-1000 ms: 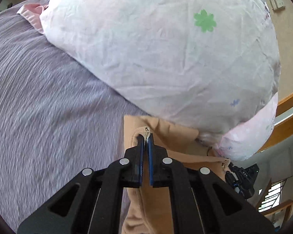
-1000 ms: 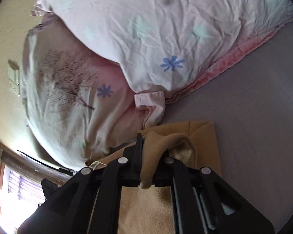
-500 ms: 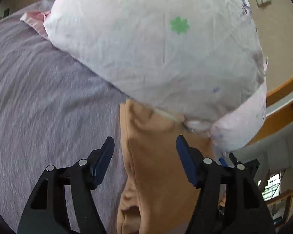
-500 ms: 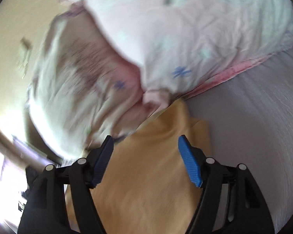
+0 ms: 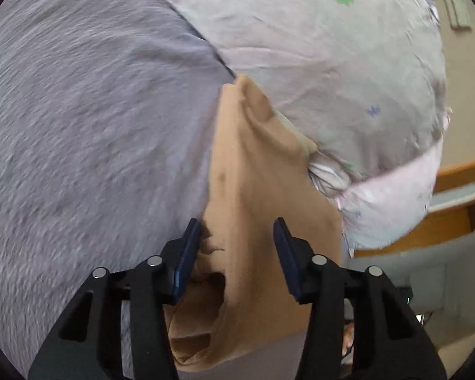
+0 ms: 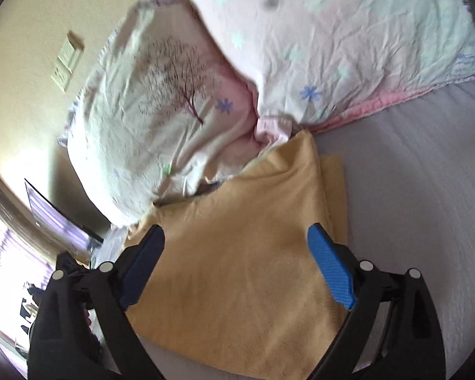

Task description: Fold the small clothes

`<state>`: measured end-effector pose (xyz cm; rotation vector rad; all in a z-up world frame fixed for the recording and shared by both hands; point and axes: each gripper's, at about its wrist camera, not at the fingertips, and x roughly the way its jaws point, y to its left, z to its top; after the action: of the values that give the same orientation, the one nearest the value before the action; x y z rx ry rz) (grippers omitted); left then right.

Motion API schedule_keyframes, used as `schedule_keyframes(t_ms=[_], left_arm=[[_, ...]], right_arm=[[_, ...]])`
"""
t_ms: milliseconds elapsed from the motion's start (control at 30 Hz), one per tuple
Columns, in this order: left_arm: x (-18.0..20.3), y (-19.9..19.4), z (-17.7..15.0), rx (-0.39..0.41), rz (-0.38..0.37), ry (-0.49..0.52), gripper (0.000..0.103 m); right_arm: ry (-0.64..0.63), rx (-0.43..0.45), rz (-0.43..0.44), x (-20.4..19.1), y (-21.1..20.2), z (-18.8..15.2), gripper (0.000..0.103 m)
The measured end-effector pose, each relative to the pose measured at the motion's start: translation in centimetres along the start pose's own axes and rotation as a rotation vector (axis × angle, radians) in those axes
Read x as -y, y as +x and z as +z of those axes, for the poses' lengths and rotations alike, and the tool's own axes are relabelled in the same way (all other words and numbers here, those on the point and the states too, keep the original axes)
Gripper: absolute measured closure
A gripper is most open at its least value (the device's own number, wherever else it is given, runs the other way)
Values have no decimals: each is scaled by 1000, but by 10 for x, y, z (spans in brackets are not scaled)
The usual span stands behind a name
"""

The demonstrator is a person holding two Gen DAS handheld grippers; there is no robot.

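Note:
A small tan garment (image 5: 256, 202) lies folded on the grey bed sheet (image 5: 88, 126), its far end against the pillows. In the right wrist view it shows as a yellowish folded piece (image 6: 247, 253). My left gripper (image 5: 236, 253) is open and empty, low over the garment's near part, its jaws either side of a rumpled opening. My right gripper (image 6: 237, 259) is open wide and empty, above the middle of the garment.
Floral white and pink pillows (image 5: 332, 63) lie along the head of the bed, touching the garment's far end; they also show in the right wrist view (image 6: 300, 47). A wall switch (image 6: 66, 60) and a wooden bed frame (image 5: 459, 174) are beyond.
Both grippers were shut on the garment's edge a second ago. They have let go, opened, and pulled back over the garment, which now lies flat.

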<state>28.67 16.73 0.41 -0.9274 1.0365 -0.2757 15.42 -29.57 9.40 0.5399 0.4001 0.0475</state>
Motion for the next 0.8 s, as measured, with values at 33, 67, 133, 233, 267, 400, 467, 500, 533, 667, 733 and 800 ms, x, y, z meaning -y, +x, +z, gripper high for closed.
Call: schedule_keyframes(t_ms=[33,67,133,233,267,400,467,500,533,667,733,800], left_arm=[[-2,-3,-2,12,13,5,53],[2,-4,-4,10,38,39,53],[10,-2,-14,9,82,91,52],[21,-6,-25,7,181,148,46],[23,-7,-27,9,204,159,39],[35,0,-36,18,286,220,29],[43,8,-38,15,301,250,18],[46,12,-38,14,302,260,18],[47,15,-37,9,284,264,22],[31,25,-27,-69,125,138,78],[36,24,-24,-74,113,149,81],[52,19,-22,-65,90,160,82]], right_arm=[[13,37,40,5,-8,-2,11],[26,57,66,9,-13,-2,9],[43,90,103,17,-18,-4,8],[60,81,118,27,-15,-6,8],[63,72,118,28,-15,-7,8],[34,48,125,25,-10,-9,8],[16,44,133,21,-10,-11,8],[12,38,135,20,-9,-12,8],[11,31,137,20,-7,-12,8],[18,12,151,20,-4,-14,8],[17,12,164,18,-5,-14,8],[9,20,177,15,-7,-14,8]])
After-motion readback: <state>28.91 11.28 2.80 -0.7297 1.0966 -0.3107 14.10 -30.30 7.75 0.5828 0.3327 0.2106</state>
